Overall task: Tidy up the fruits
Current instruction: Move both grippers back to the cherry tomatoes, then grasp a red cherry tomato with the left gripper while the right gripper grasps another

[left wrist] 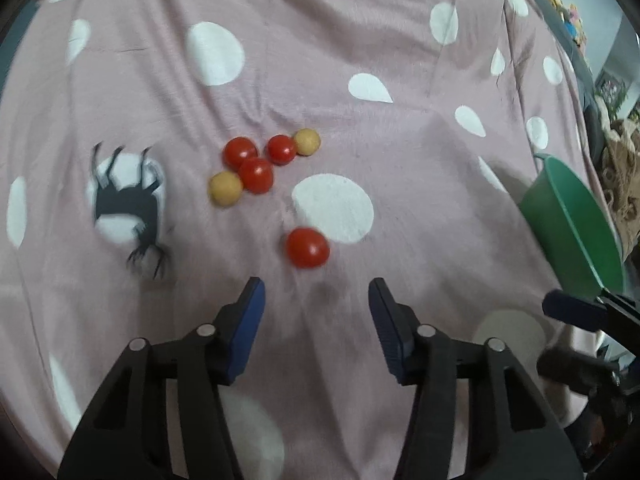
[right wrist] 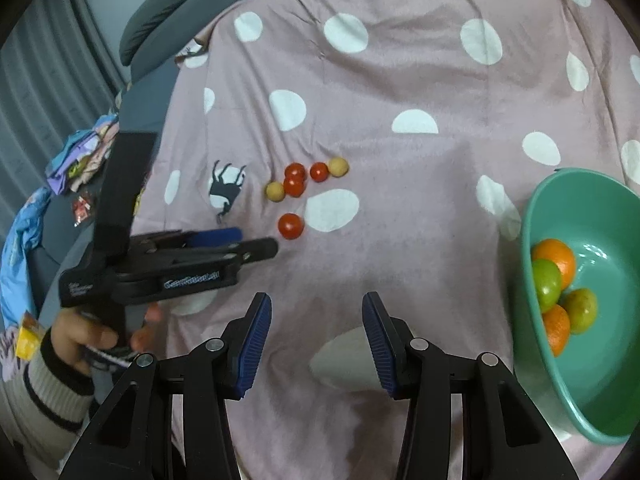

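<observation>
Holding four fruits, apparently oranges and limes, the green bowl (right wrist: 576, 216) sits right of the spread, empty right gripper (right wrist: 317, 312); six small fruits remain ahead of the spread left gripper (left wrist: 316, 296), nearest a lone tomato (left wrist: 307, 247).

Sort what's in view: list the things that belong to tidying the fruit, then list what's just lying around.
Part of the job:
- red tomatoes, four loose on the bedspread
- two yellow fruits
- green bowl holding oranges and green fruits
- left gripper and right gripper, both open

Just lying about:
- spotted bedspread
- pile of clothes
- grey pillows
</observation>
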Available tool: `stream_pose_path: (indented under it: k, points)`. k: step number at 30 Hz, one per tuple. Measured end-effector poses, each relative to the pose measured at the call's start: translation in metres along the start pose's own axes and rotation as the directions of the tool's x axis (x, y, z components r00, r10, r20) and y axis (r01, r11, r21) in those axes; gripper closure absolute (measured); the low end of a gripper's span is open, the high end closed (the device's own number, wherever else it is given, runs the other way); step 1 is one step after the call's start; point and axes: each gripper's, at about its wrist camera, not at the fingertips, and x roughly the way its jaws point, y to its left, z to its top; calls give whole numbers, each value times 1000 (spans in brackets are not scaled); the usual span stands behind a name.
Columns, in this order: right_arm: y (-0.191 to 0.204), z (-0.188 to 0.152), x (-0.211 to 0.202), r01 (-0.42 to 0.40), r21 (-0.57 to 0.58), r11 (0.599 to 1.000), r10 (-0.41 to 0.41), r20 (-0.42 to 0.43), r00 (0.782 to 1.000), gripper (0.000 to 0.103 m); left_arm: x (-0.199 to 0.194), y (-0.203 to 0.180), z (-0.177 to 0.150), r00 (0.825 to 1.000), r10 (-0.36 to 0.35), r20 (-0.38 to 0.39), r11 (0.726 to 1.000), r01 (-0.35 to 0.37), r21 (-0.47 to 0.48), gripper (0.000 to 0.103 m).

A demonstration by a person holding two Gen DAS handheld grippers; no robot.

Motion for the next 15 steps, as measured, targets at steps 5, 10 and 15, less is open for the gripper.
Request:
stream_pose_path:
  k: [5,10,15]
  points:
    - [-9,11,15,2,19,1000,-1,-13,1000,55,24,0,17,999,29,-41,999,-27,46,72]
    - [-13,26,32,-8,11,1000,8,-17,1000,55,31,4,19,998,43,-35,996,-40,77,76]
    - [-12,50,53,-21,-9,1000,21,-22,1000,55,16,30,23,999,39,23,999,-39,-6,77]
